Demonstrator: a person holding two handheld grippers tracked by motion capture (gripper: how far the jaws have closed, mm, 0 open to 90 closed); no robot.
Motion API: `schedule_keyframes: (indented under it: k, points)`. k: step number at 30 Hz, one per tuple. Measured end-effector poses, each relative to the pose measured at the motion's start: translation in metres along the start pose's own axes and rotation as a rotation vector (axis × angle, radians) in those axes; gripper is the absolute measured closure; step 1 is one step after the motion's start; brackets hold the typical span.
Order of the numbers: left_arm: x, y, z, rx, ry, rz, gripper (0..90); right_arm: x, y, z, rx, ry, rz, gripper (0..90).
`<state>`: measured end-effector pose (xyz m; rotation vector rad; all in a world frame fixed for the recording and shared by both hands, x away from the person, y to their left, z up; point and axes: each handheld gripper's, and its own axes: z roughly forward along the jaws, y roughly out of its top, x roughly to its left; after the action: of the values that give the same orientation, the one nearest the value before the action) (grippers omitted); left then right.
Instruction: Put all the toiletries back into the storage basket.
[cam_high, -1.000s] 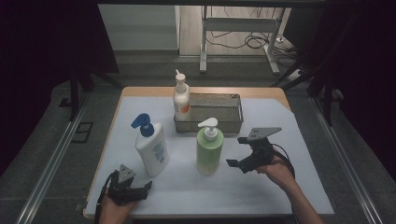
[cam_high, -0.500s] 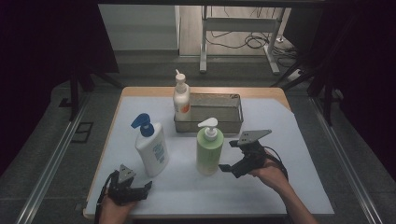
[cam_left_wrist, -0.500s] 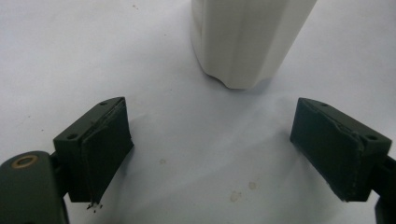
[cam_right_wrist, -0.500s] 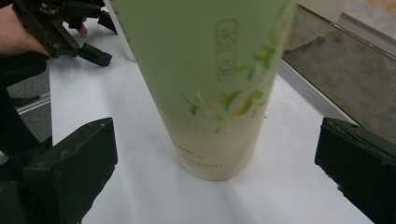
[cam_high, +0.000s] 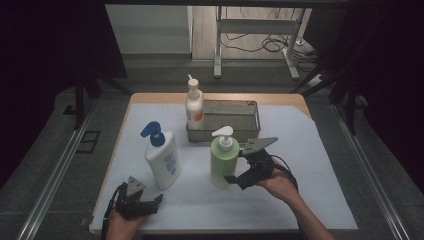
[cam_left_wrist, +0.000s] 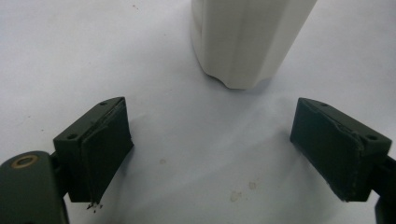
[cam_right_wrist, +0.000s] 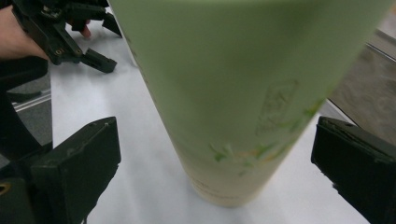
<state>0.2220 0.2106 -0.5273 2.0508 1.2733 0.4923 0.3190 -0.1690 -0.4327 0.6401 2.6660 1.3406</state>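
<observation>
A dim room with a grey floor surrounds the surface, a wooden top covered by a white sheet. On it stand three pump bottles and a metal tray toward the far edge. Our right gripper is spread wide around the green bottle, a jaw on each side of its lower body and neither one touching it; the bottle stands upright near the middle of the surface, just in front of the tray. Our left gripper rests open near the front left corner, holding nothing, with the base of the white bottle with the blue pump just ahead of it. We judge the main risk to be tipping: the green bottle is tall and narrow, and if one jaw meets it before the other, the push could topple it toward the tray or the white bottle. A grip set this low on a rounded, smooth wall might also let it lean or slip once lifted. The small white bottle with the orange label stands at the tray's left end, so room is tight there. To the right and front of the green bottle the sheet is bare, and we see the most open room for moving on that side.
</observation>
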Motion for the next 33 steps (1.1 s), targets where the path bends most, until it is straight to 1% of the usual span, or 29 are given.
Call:
schedule_keyframes:
  k: [1, 2, 13, 14, 17, 21, 22, 25, 30, 33]
  points:
    - [0.0, 0.0, 0.0, 0.0, 0.0, 0.0, 11.9, 0.0, 0.0, 0.0, 0.0, 0.0, 0.0, 1.4]
    - [0.0, 0.0, 0.0, 0.0, 0.0, 0.0, 11.9, 0.001, 0.002, 0.002, 0.003, -0.015, -0.007, 1.8]
    - [0.0, 0.0, 0.0, 0.003, -0.001, 0.006, 11.9, 0.0, 0.009, 0.013, 0.003, -0.039, -0.009, 2.2]
    - [0.0, 0.0, 0.0, 0.002, -0.001, 0.005, 11.9, 0.001, 0.01, 0.015, 0.005, -0.05, -0.016, 3.1]
    - [0.0, 0.0, 0.0, 0.003, -0.001, 0.006, 11.9, 0.002, 0.013, 0.018, 0.009, -0.061, -0.025, 3.4]
    - [0.0, 0.0, 0.0, 0.003, -0.001, 0.006, 11.9, 0.002, 0.015, 0.021, 0.005, -0.068, -0.034, 4.1]
    - [0.0, 0.0, 0.0, 0.003, -0.001, 0.006, 11.9, 0.001, 0.016, 0.022, -0.004, -0.07, -0.031, 5.0]
    - [0.0, 0.0, 0.0, 0.003, -0.001, 0.006, 11.9, 0.002, 0.017, 0.022, -0.005, -0.074, -0.031, 5.7]
    - [0.0, 0.0, 0.0, 0.003, -0.001, 0.006, 11.9, 0.001, 0.021, 0.023, -0.019, -0.088, -0.045, 10.2]
    - [0.001, 0.0, 0.0, 0.003, -0.001, 0.006, 11.9, 0.001, 0.022, 0.024, -0.018, -0.087, -0.051, 10.5]
